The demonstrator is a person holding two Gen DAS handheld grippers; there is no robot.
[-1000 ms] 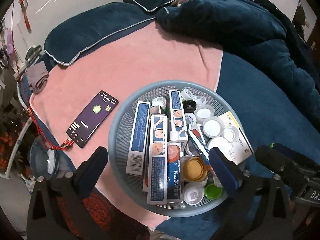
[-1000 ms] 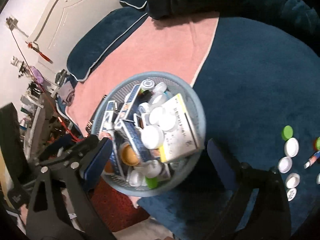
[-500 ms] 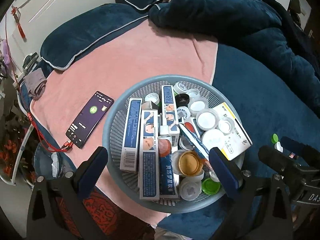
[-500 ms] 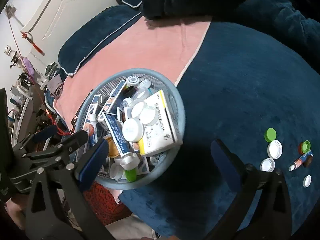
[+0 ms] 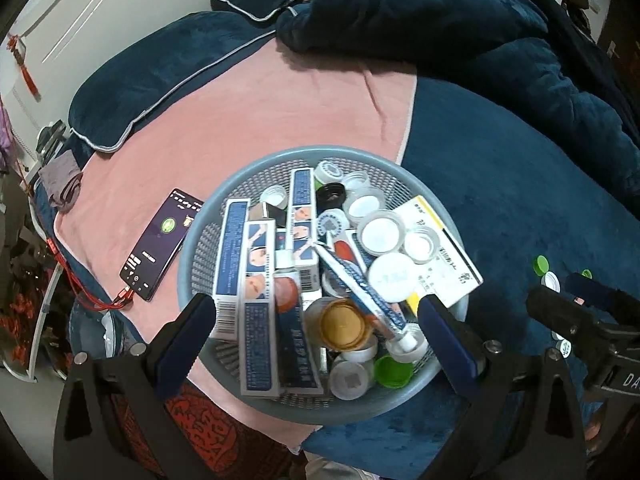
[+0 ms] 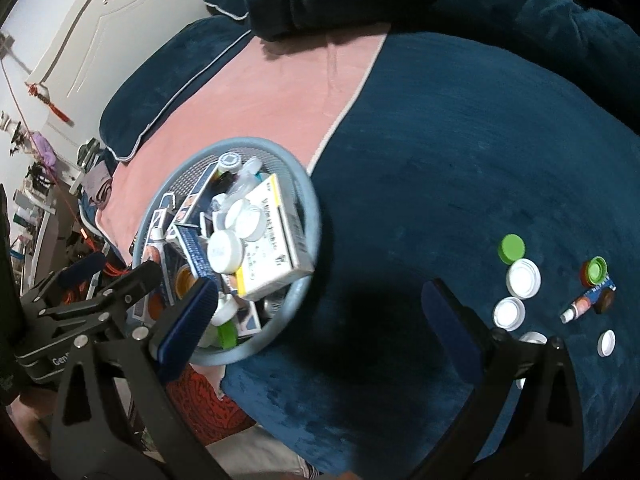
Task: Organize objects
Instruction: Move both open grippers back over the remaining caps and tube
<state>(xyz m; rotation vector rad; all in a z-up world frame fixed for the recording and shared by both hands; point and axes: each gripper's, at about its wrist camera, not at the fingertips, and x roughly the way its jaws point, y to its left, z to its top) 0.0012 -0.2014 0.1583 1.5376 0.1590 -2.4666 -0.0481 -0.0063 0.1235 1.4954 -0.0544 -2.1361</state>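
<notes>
A round grey mesh basket (image 5: 244,188) sits on the bed, full of blue medicine boxes (image 5: 232,264), tubes, white caps and a white-and-yellow box (image 5: 444,248). It also shows in the right wrist view (image 6: 312,216). My left gripper (image 5: 316,320) is open and empty, fingers either side of the basket's near part. My right gripper (image 6: 320,304) is open and empty over the blue blanket, right of the basket. Loose caps lie at the right: a green cap (image 6: 511,248), white caps (image 6: 523,278), a small tube (image 6: 586,302).
A smartphone (image 5: 162,244) with a red cable lies on the pink blanket (image 5: 260,100) left of the basket. Blue pillows and a bunched blue duvet (image 5: 460,20) lie at the back. The bed's edge runs near the left and front.
Both grippers have drawn back and shifted right. In the right wrist view the basket slid left and more loose caps and the tube came into view.
</notes>
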